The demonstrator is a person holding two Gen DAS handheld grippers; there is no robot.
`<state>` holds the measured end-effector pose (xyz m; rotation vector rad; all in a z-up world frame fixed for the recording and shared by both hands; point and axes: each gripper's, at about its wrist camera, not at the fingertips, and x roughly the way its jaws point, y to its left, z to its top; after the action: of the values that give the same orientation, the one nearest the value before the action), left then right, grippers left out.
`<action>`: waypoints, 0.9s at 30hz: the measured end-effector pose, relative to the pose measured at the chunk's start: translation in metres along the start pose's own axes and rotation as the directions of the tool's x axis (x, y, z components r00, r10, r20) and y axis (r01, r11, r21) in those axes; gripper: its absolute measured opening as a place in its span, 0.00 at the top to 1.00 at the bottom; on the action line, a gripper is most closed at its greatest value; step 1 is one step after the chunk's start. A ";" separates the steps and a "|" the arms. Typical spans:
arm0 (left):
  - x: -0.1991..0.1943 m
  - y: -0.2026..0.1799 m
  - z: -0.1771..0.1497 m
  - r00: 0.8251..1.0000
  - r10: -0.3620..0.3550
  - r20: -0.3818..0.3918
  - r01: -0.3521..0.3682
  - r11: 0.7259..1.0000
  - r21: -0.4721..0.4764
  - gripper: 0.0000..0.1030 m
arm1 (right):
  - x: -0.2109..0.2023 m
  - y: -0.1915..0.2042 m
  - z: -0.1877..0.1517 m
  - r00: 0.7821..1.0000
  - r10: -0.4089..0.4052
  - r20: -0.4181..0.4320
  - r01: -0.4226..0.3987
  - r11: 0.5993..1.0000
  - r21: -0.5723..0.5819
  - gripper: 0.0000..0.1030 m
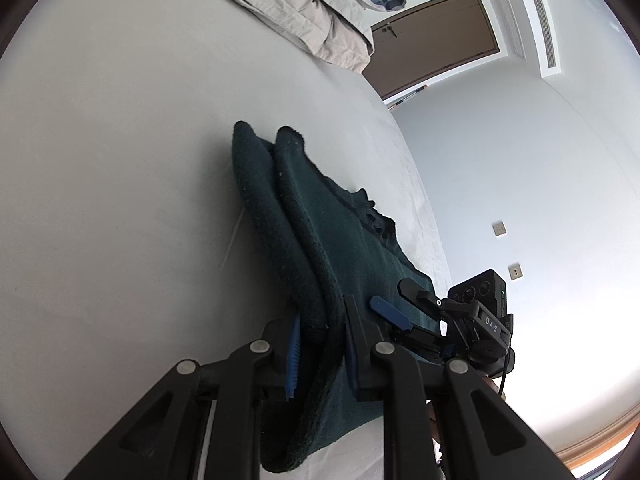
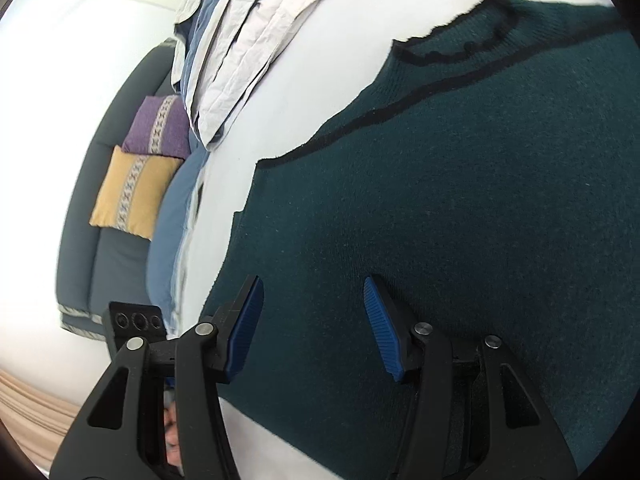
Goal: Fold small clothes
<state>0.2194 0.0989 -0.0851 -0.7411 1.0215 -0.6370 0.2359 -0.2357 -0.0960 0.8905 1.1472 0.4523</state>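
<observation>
A dark green knitted sweater (image 1: 320,220) with black trim lies on a white bed (image 1: 120,160). My left gripper (image 1: 322,344) is shut on a doubled fold of the sweater's edge, and the fold stands up off the sheet between the blue pads. To its right, my right gripper (image 1: 400,300) hovers open over the cloth. In the right wrist view the sweater (image 2: 440,200) spreads flat, its neckline at the top. My right gripper (image 2: 314,320) stands open just above it, with nothing pinched between its pads.
Folded grey and blue bedding (image 1: 300,8) lies at the bed's far end (image 2: 248,40). A brown door (image 1: 436,40) stands beyond. A grey sofa (image 2: 80,240) with a yellow cushion (image 2: 128,192) and a purple cushion (image 2: 160,124) sits beside the bed, near a blue pillow (image 2: 172,240).
</observation>
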 end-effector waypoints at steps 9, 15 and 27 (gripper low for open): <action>0.052 -0.106 -0.003 0.997 -0.050 -0.062 0.060 0.983 0.173 0.81 | -0.081 -0.058 0.027 0.993 0.084 0.080 -0.095 0.985 0.145 0.49; 0.138 -0.168 -0.040 0.979 -0.086 -0.188 0.132 0.958 0.253 0.81 | -0.118 -0.089 0.042 0.985 0.146 0.097 -0.162 0.969 0.187 0.49; 0.158 -0.154 -0.080 0.976 -0.047 -0.215 0.105 0.958 0.268 0.63 | -0.142 -0.134 0.052 0.978 0.178 0.110 -0.201 0.944 0.262 0.46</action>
<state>0.1883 -0.1336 -0.0709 -0.4751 1.0684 -0.9195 0.2138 -0.4355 -0.1122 1.2563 1.0647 0.4142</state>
